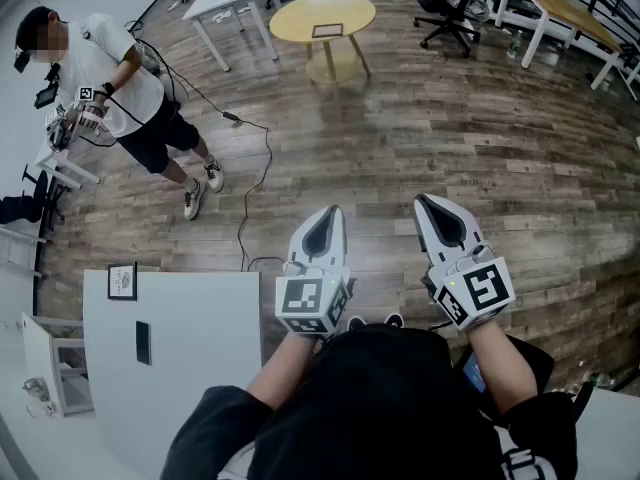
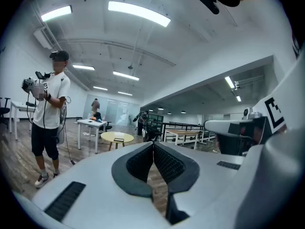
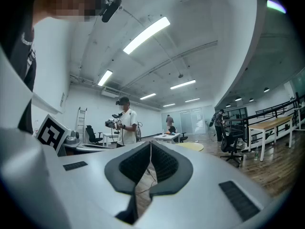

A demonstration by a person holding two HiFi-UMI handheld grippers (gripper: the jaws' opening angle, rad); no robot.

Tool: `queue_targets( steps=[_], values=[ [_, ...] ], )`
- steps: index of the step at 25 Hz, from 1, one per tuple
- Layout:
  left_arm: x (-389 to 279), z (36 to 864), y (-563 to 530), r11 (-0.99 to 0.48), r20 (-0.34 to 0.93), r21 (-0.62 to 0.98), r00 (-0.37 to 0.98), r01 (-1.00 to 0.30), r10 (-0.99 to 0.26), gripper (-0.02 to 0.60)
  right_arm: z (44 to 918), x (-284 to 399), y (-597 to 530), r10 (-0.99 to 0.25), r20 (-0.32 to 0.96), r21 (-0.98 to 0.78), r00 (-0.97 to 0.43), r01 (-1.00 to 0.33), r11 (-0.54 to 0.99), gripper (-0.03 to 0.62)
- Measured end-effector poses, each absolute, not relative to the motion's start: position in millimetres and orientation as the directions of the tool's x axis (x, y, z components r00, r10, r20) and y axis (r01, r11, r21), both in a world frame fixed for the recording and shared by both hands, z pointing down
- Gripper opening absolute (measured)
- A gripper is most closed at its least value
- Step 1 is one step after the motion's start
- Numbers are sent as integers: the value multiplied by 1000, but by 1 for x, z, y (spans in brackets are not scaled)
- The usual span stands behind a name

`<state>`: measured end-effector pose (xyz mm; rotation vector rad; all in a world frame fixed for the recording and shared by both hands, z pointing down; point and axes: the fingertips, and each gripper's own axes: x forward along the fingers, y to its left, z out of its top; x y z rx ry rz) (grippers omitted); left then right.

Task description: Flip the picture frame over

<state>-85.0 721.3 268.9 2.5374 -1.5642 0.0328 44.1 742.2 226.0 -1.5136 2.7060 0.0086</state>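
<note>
A small black-framed picture frame (image 1: 122, 281) lies face up at the far corner of a white table (image 1: 200, 308) at my lower left. Both grippers hang in the air over the wooden floor, pointing forward and roughly level, well to the right of that frame. My left gripper (image 1: 325, 213) is shut with nothing between its jaws, and its pads meet at the tip in the left gripper view (image 2: 153, 144). Beside it, my right gripper (image 1: 425, 200) is also shut and empty (image 3: 150, 144). A second flat framed item (image 1: 327, 30) rests on the round yellow table (image 1: 300, 13) far ahead.
A dark flat rectangle (image 1: 143, 342) lies on the white table. A person in a white shirt (image 1: 120, 88) stands at the left with their own grippers, and a black cable (image 1: 250, 168) trails over the floor. Office chairs (image 1: 450, 8) and desks (image 1: 560, 13) line the back.
</note>
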Motion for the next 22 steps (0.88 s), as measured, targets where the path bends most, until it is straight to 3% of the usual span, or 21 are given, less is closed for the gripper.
queue_targets(
  steps=[22],
  values=[
    [-112,262,728,-460,75,93,467,-883,-881,23,225,8,741,-838,-38,-29,-544,-838,546,20]
  ],
)
